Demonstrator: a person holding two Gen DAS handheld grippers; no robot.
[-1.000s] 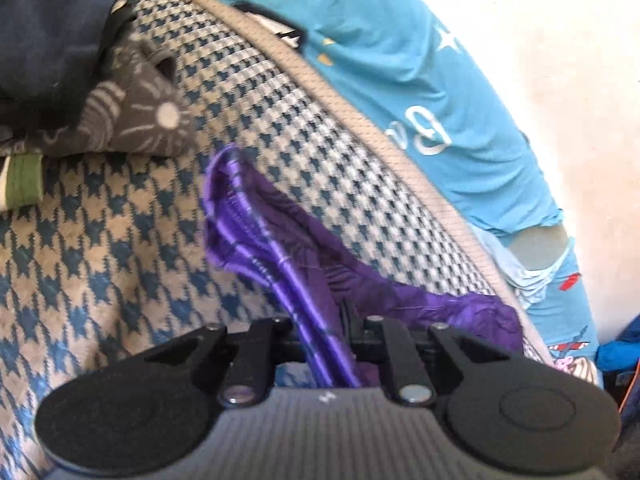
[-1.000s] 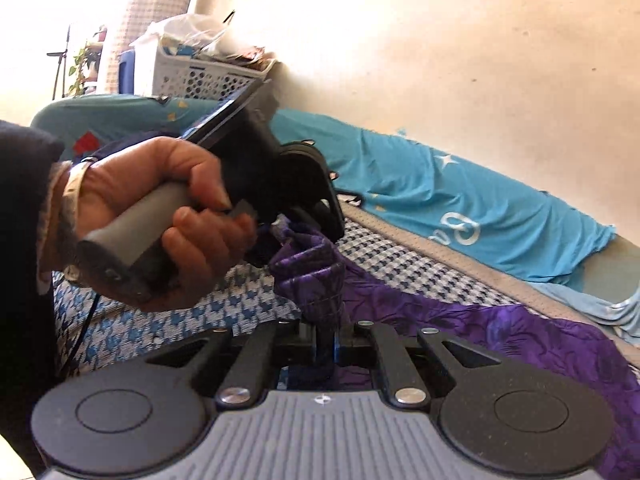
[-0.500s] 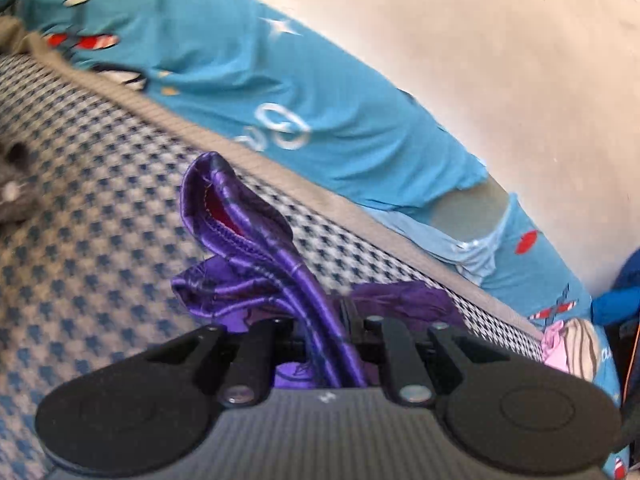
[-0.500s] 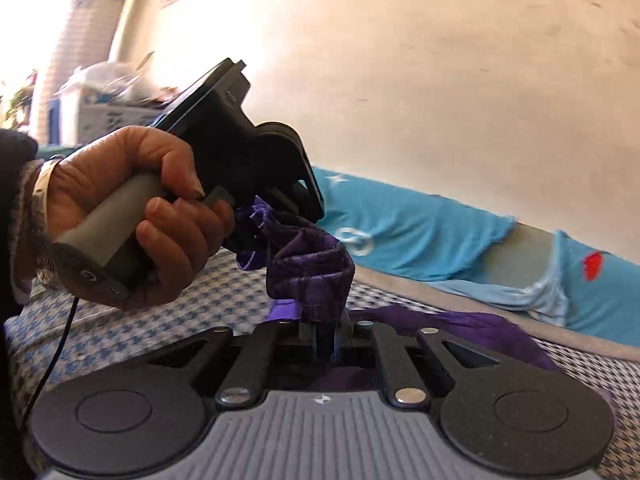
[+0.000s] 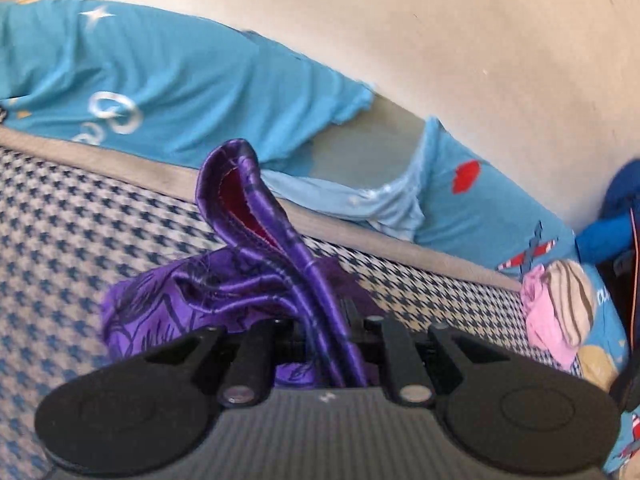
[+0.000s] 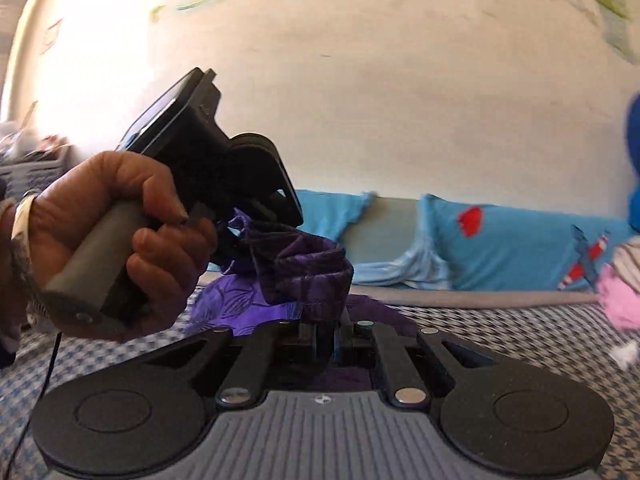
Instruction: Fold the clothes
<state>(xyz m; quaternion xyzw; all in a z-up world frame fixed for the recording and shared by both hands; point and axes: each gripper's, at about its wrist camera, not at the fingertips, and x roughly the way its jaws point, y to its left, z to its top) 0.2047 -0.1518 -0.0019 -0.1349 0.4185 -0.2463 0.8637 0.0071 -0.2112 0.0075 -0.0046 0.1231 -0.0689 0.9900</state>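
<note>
A shiny purple garment [image 5: 240, 280] is bunched over the blue-and-cream houndstooth bed cover [image 5: 80, 240]. My left gripper [image 5: 340, 320] is shut on a satin hem of it, which loops upward showing a red lining. In the right wrist view my right gripper [image 6: 326, 336] is shut on another bunched edge of the purple garment [image 6: 304, 268]. A person's hand [image 6: 120, 240] holds the left gripper [image 6: 244, 236] just ahead on the left, gripping the same cloth. The rest of the garment trails on the bed below.
Turquoise printed pillows [image 5: 160, 80] lie along the cream wall [image 5: 440, 40] behind the bed. A pink and striped bundle [image 5: 556, 308] of clothes sits at the right, also the pink bundle [image 6: 616, 300] in the right wrist view. A dark blue thing [image 5: 612, 232] is at the far right.
Both grippers have carried the purple garment to the right along the bed and slightly upward. The basket and grey clothes have left view; the pink bundle has come in.
</note>
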